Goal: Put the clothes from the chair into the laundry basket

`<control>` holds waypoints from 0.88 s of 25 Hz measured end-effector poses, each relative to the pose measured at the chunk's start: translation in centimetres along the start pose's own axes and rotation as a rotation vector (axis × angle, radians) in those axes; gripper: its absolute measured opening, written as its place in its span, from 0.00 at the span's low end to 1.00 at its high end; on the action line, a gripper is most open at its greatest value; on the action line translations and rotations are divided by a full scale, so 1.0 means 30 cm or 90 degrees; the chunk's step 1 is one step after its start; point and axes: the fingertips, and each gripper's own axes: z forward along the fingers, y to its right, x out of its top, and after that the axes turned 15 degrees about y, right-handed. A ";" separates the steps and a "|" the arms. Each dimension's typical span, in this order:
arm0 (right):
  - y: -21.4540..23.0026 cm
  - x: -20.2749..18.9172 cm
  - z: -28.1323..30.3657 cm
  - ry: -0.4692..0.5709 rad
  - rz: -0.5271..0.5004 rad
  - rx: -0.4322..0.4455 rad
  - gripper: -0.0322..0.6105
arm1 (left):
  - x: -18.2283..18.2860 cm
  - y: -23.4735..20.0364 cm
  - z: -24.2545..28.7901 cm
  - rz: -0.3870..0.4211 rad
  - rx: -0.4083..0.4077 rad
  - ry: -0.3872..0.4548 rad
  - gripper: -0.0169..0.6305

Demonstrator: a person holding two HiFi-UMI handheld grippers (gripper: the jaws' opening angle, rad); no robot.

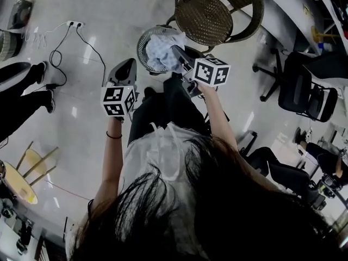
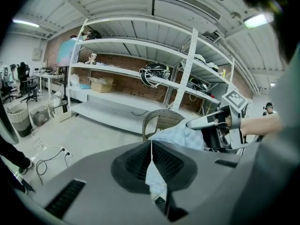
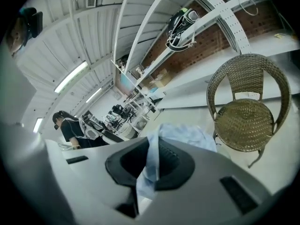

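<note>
A light blue garment (image 1: 162, 50) hangs over the round wire laundry basket (image 1: 142, 43), which stands on the floor in front of the empty wicker chair (image 1: 216, 12). My right gripper (image 1: 180, 55) is above the basket, shut on the garment; the cloth (image 3: 152, 165) runs pinched between its pads. My left gripper (image 1: 129, 65) is held left of the basket, jaws shut, nothing between them. Its view shows the garment (image 2: 180, 137) and the right gripper (image 2: 206, 122) ahead, with the chair (image 2: 161, 121) behind. The right gripper view shows the chair (image 3: 246, 121) bare.
Black office chairs (image 1: 304, 88) stand at the right. Another person's legs (image 1: 22, 99) reach in from the left, near a power strip with cables (image 1: 73, 24). A yellow stool (image 1: 24, 181) is at lower left. Metal shelving (image 2: 140, 78) lines the brick wall.
</note>
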 end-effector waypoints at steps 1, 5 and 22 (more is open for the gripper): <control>-0.009 -0.027 0.016 -0.009 -0.001 0.000 0.11 | -0.009 -0.013 -0.013 -0.003 0.001 -0.002 0.06; 0.010 -0.110 0.065 -0.049 -0.007 -0.003 0.11 | -0.038 -0.031 -0.024 -0.009 0.003 -0.010 0.06; 0.265 -0.364 0.222 -0.208 -0.026 -0.026 0.11 | -0.185 -0.036 0.128 -0.014 0.005 -0.059 0.06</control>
